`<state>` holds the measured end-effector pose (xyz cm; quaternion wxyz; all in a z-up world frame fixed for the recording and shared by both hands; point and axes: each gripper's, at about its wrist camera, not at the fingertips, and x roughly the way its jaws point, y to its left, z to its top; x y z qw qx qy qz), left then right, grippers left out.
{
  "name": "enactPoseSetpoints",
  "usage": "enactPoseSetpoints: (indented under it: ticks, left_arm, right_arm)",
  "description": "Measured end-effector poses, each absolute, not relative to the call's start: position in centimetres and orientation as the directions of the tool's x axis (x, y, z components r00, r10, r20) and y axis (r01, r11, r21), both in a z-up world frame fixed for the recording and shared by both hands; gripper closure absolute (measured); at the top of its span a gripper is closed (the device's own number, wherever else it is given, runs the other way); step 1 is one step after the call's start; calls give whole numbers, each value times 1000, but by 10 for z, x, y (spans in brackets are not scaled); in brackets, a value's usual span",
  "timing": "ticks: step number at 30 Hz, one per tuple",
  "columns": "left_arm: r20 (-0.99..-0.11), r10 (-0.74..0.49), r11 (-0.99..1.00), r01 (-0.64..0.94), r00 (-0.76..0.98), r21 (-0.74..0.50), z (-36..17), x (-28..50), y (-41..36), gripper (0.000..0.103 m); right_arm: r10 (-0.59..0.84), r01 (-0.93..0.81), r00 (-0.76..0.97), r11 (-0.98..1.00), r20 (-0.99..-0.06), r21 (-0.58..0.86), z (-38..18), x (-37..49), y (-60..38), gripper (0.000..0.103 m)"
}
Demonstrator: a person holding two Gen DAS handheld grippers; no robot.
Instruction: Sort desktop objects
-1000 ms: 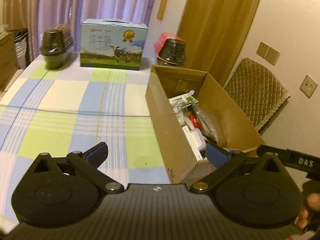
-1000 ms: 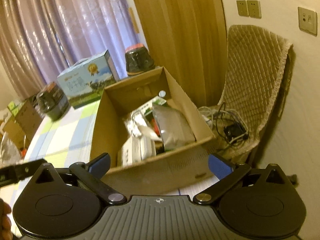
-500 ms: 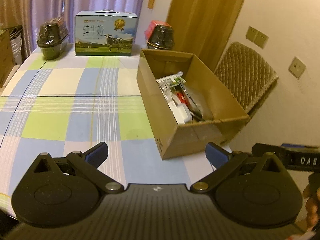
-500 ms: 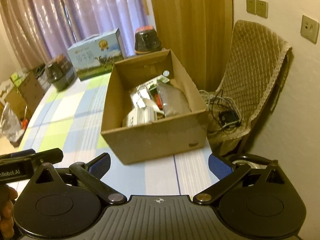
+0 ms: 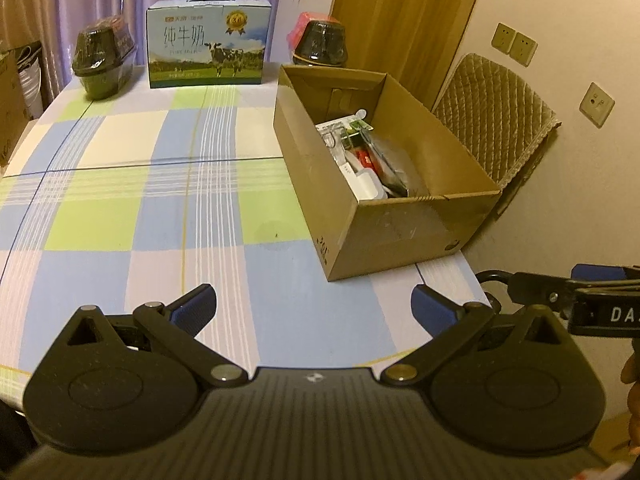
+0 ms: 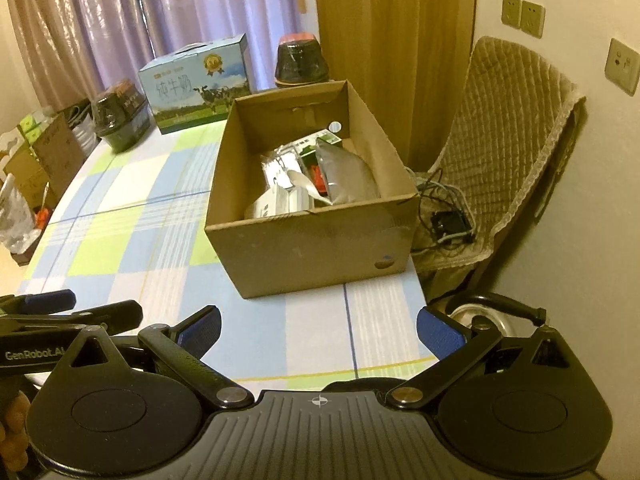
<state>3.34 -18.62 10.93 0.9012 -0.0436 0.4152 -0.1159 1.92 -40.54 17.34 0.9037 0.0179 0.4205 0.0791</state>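
An open cardboard box [image 5: 404, 236] [image 6: 320, 252] stands on the right side of the checked tablecloth [image 5: 160, 200] [image 6: 132, 216]. Inside lie several small items: white packets [image 5: 366, 182] [image 6: 276, 202], a silver pouch [image 6: 346, 178] and a red piece [image 5: 365, 157]. My left gripper [image 5: 314, 308] hovers open and empty over the near table edge, well short of the box. My right gripper [image 6: 318, 326] is also open and empty, held back from the box's front wall. Each gripper shows at the side of the other's view.
A milk carton box [image 5: 208, 44] [image 6: 198, 84] and two dark wrapped pots [image 5: 102, 58] [image 5: 320, 44] stand along the far edge. A quilted chair [image 5: 496, 120] [image 6: 508, 152] holding cables sits right of the table. A metal pot [image 6: 480, 316] is below the table corner.
Both grippers have pulled back from the box toward the near table edge, so the box looks smaller and farther. Both stay open and empty.
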Motion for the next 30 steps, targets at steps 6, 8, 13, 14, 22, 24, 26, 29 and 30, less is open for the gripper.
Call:
enactPoseSetpoints:
  ticks: [6, 8, 13, 14, 22, 24, 26, 29, 30]
  left_arm:
    - [-745, -236, 971, 171, 624, -165, 107, 34, -188, 1]
    - [-745, -233, 972, 173, 625, -160, 107, 34, -188, 1]
    - [-749, -229, 973, 174, 621, -153, 105, 34, -189, 1]
    - [-749, -229, 973, 174, 621, -152, 105, 35, -189, 1]
    - [-750, -228, 973, 176, 621, -150, 104, 35, -189, 1]
    - [-751, -231, 972, 178, 619, -152, 104, 36, -189, 1]
    - [-752, -228, 973, 183, 619, -144, 103, 36, -189, 1]
    - [-750, -229, 972, 188, 620, -141, 102, 35, -189, 1]
    - [-751, -228, 972, 188, 620, -140, 102, 36, -189, 1]
  right_arm:
    - [161, -138, 634, 986, -756, 94, 173, 20, -403, 2]
    - [163, -138, 633, 986, -757, 97, 173, 20, -402, 2]
    - [179, -136, 629, 983, -756, 120, 173, 21, -402, 2]
    - [180, -137, 628, 983, -757, 121, 173, 22, -402, 2]
    - [181, -138, 627, 983, -758, 120, 171, 22, -400, 2]
    - [180, -141, 626, 983, -759, 118, 170, 22, -400, 2]
    - [180, -142, 625, 983, -759, 117, 169, 22, -399, 2]
    - [176, -144, 624, 984, -761, 110, 168, 22, -397, 2]
    - [176, -144, 624, 984, -761, 110, 168, 22, -397, 2]
